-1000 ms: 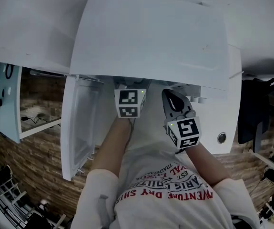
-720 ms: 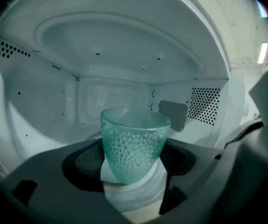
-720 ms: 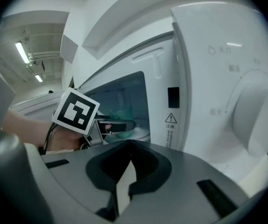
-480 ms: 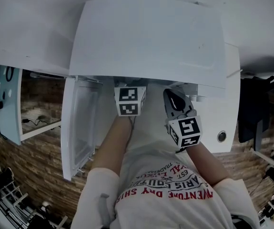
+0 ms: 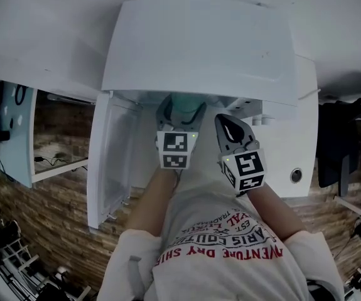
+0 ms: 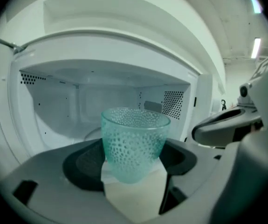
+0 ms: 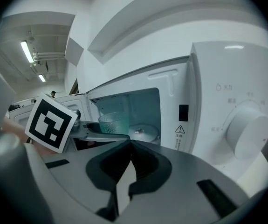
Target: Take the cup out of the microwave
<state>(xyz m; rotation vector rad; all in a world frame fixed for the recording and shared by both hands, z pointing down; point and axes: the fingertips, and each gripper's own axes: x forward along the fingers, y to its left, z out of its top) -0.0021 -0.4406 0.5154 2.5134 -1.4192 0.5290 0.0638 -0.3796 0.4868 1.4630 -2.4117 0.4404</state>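
A teal dimpled glass cup [image 6: 134, 141] stands upright between my left gripper's [image 6: 134, 164] dark pads [image 6: 85, 164], which close on its sides just in front of the open white microwave [image 6: 78, 101]. From the head view the cup [image 5: 183, 104] shows at the microwave's [image 5: 199, 49] front edge, with the left gripper [image 5: 181, 108] shut on it. My right gripper [image 5: 233, 129] hovers beside it on the right, jaws together and empty. The right gripper view looks along those shut jaws [image 7: 130, 148] at the cup [image 7: 113, 122] in the doorway.
The microwave door [image 5: 108, 162] hangs open on the left. A glass turntable [image 7: 143, 132] lies inside the cavity. The control panel with its round knob [image 7: 248, 129] is on the right. A wall of wood-pattern boards [image 5: 54, 212] lies below the counter.
The left gripper has drawn back out of the microwave toward me, and the cup between its jaws now shows past the front edge. The right gripper stayed put.
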